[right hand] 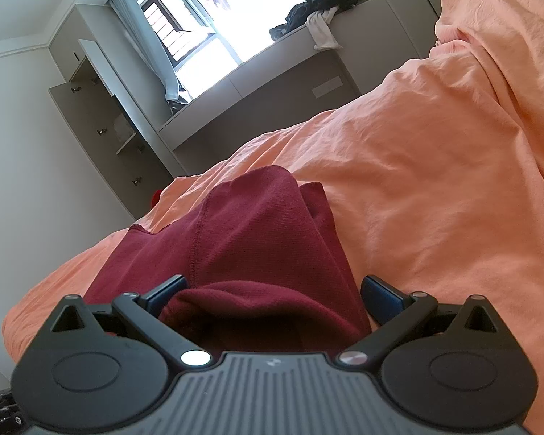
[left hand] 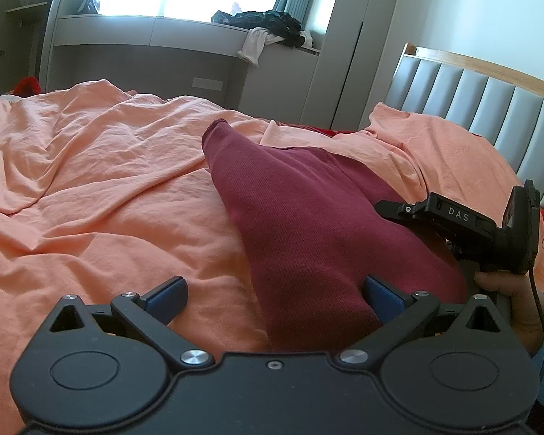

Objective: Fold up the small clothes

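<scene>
Evidently, a maroon knit garment (left hand: 308,224) was found lying on the rumpled orange bedsheet (left hand: 90,181), between both tools and stretching away towards the headboard (left hand: 489,108). The left gripper (left hand: 273,299) was observed spread wide, nothing being held; its right pad (left hand: 382,297) was seen at the cloth's near edge, its left pad over bare sheet. The right gripper (right hand: 273,299) was likewise noted fully parted, with a bunched fold of the garment lying between the fingers but not clamped. A hand (left hand: 507,301) was seen holding the right tool's grip.

The fabric was judged light, soft and limp, with a ribbed weave unlikely to slip; it would be expected to sag and crease when lifted. Hold was judged best taken at the stitched hem (left hand: 217,123) or at the seam (right hand: 194,239), where the layers are thicker.
</scene>
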The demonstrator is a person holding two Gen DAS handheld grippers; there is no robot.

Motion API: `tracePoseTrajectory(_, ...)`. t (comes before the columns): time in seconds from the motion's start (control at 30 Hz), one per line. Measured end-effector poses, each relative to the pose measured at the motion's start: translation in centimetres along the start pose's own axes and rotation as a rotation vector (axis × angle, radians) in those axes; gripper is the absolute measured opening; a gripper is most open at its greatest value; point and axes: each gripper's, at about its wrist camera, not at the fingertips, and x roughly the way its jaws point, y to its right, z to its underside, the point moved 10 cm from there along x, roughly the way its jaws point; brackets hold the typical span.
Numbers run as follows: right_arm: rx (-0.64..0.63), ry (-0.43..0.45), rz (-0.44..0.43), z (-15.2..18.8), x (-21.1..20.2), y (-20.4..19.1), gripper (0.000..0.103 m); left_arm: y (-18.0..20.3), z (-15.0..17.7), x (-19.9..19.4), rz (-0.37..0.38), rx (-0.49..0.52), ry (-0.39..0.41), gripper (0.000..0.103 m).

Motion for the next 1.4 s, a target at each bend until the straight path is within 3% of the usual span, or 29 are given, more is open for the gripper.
tracePoseTrajectory(0.73,-0.001,0.000,0.001,0.0,0.0,0.0,0.103,0.1,-0.1,-0.1,0.005,-0.002,0.011,0.103)
tracePoseTrajectory(0.87,-0.002,0.000,0.001,0.0,0.0,0.0,0.103,0.1,-0.7,-0.4,0.048,-0.013,0.005,0.103)
tracePoseTrajectory(1.0,0.000,-0.001,0.008,-0.1,0.0,0.1,0.103,-0.4,-2.1,-0.6,0.128,-0.052,0.004,0.103)
tracePoseTrajectory(1.23,-0.003,-0.002,0.015,-0.2,0.0,0.0,0.103,-2.2,-4.5,2.1,0.112,-0.126,-0.036,0.103)
tracePoseTrajectory(1.4,-0.004,0.000,0.019,-0.2,0.0,0.0,0.103,-3.6,-3.4,5.5,0.130,-0.243,-0.123,0.103)
